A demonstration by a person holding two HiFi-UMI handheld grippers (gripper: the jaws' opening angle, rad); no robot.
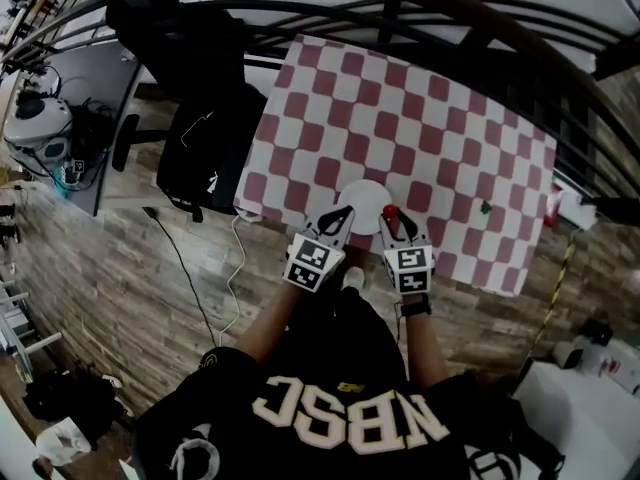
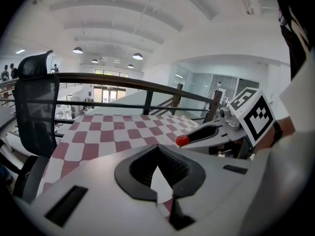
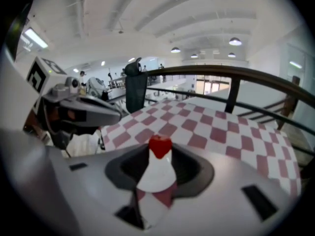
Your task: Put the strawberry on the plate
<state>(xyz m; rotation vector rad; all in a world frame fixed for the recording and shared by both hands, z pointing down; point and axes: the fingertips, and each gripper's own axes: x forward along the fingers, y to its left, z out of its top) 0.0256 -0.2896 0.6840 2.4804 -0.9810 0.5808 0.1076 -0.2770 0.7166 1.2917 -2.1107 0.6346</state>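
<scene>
A small red strawberry (image 1: 390, 212) is pinched between the tips of my right gripper (image 1: 396, 220), just right of the white plate (image 1: 364, 200) near the table's front edge. In the right gripper view the strawberry (image 3: 160, 146) sits at the jaw tips, with the plate (image 3: 156, 175) showing white below it. My left gripper (image 1: 335, 220) hovers over the plate's left part, its jaw tips together and nothing held. The left gripper view shows the plate (image 2: 160, 185) through the narrow gap under its jaws, and the strawberry (image 2: 182, 140) at the tip of the right gripper.
The table carries a red-and-white checkered cloth (image 1: 420, 138). A small green object (image 1: 486, 207) lies on it to the right. A black office chair (image 1: 210, 153) stands at the table's left, and a dark railing (image 1: 400, 8) runs behind it.
</scene>
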